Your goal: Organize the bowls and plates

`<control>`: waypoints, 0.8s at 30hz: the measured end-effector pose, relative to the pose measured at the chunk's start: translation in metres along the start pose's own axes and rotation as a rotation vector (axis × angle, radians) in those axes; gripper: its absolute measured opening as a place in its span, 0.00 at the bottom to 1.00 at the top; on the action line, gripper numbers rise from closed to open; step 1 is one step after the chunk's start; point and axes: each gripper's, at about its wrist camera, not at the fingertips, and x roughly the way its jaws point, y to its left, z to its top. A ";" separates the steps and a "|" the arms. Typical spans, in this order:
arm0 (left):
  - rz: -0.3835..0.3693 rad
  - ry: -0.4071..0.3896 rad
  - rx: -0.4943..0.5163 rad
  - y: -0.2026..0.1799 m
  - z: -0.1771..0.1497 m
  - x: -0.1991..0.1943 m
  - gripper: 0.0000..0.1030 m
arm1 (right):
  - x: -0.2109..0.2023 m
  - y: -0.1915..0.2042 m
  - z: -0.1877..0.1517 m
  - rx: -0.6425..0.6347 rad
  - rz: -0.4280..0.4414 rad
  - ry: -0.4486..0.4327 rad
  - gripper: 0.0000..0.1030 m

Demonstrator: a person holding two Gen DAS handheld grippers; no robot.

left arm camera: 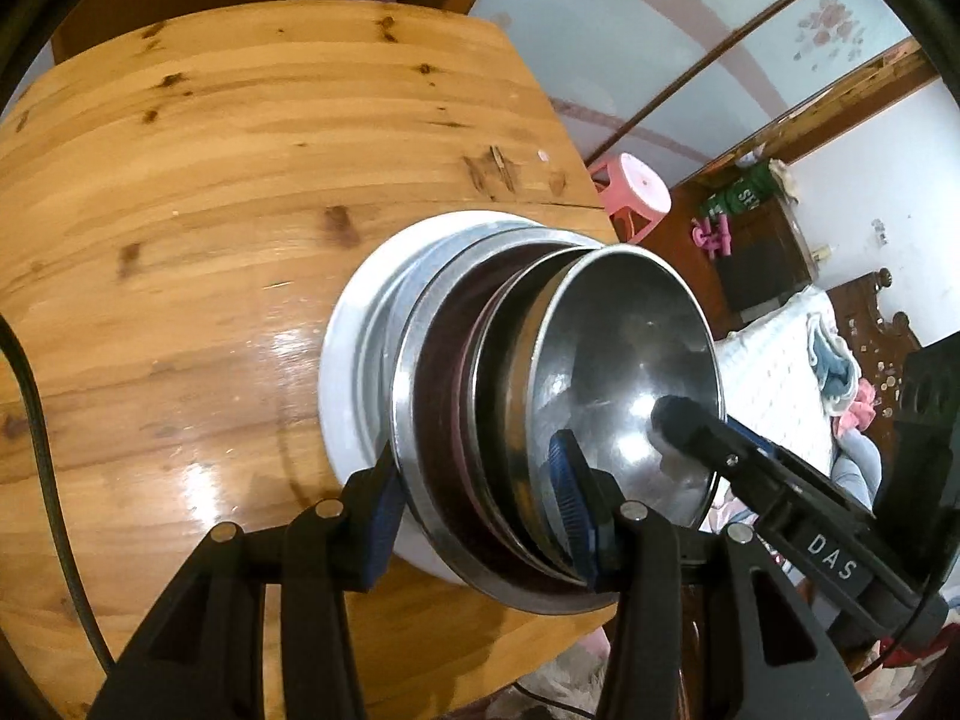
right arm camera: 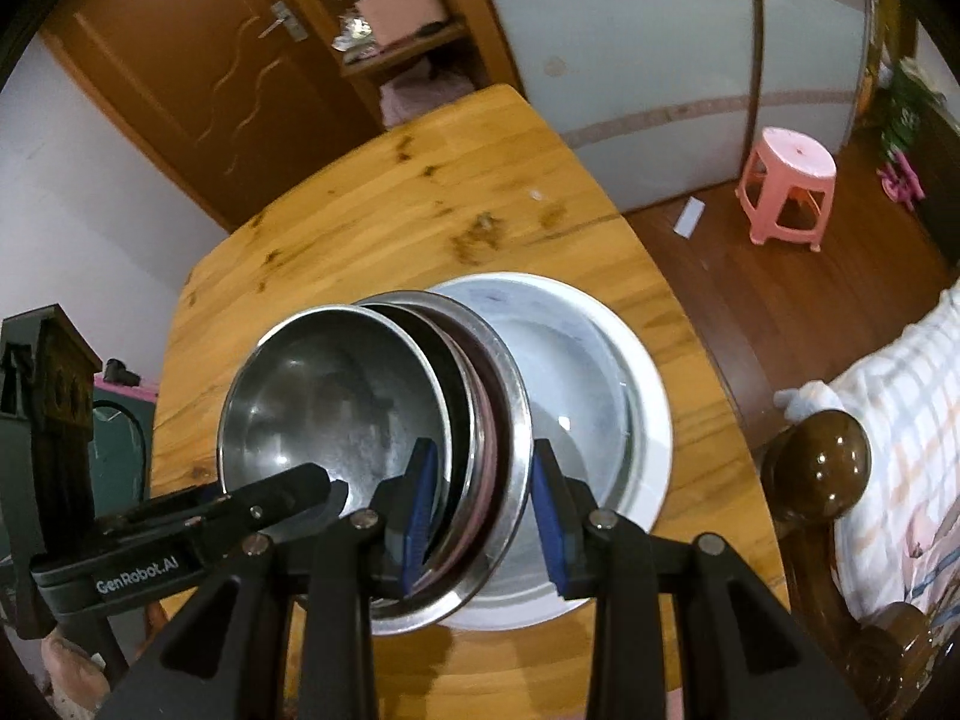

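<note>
We hold a nested stack of dishes between both claws, one on each side of it. The left claw [left arm camera: 489,504] is clenched over the near rims, one blue pad outside the wide steel plate [left arm camera: 420,468] and the other inside the steel bowl [left arm camera: 624,372] on top. The right claw [right arm camera: 483,516] grasps the opposite side of the same stack, its pads closed across the plate rims [right arm camera: 510,420], with the bowl [right arm camera: 336,402] just to its left. Under the steel pieces sits a white plate [right arm camera: 636,372], which may be lifted with the rest or resting on the wooden table [left arm camera: 210,210]; we cannot tell which. The stack appears tilted in both views, near the table's edge that faces the pink stool [right arm camera: 786,180]. It lies straight ahead of both claws, so neither hand is nearer. We judge that the coming move depends on both hands travelling together and level, or the bowl could slide off.
</note>
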 end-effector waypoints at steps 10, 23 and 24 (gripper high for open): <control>0.023 -0.041 0.015 -0.013 0.014 0.004 0.43 | 0.008 -0.014 0.003 0.000 -0.010 -0.003 0.30; 0.047 -0.043 0.045 -0.017 0.008 0.015 0.43 | 0.025 -0.030 0.010 0.011 0.003 -0.005 0.30; 0.047 -0.045 0.046 -0.018 0.008 0.015 0.43 | 0.025 -0.029 0.010 0.005 0.001 -0.007 0.30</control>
